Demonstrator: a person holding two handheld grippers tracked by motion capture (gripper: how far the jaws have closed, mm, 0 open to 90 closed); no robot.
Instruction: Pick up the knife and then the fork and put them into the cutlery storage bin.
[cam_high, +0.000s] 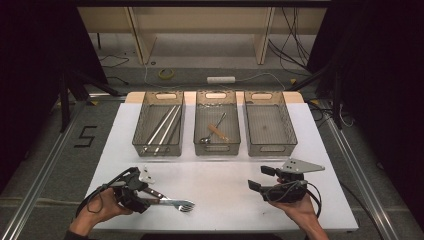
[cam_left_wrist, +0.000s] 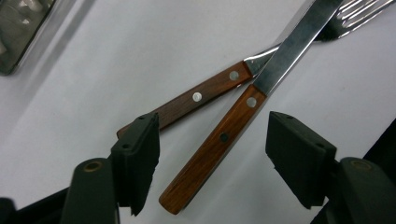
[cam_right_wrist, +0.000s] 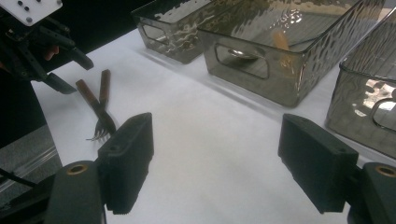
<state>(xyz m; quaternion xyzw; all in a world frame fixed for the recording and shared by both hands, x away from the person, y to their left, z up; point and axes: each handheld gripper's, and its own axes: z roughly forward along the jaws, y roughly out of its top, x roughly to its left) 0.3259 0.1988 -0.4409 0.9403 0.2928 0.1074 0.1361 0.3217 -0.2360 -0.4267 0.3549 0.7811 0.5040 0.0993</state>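
Note:
A wooden-handled fork lies on the white table top, and a wooden-handled knife lies across it with its blade over the fork's neck. My left gripper is open, its jaws standing either side of the knife handle without touching it. From above, the left gripper is at the near left, with the fork pointing right from it. My right gripper is at the near right, open with nothing between its jaws. In its own view the right gripper faces the fork and the left gripper.
Three clear bins stand in a row at the back. The left bin holds long metal utensils, the middle bin a wooden-handled spoon, and the right bin shows nothing inside. White table top stretches between the grippers.

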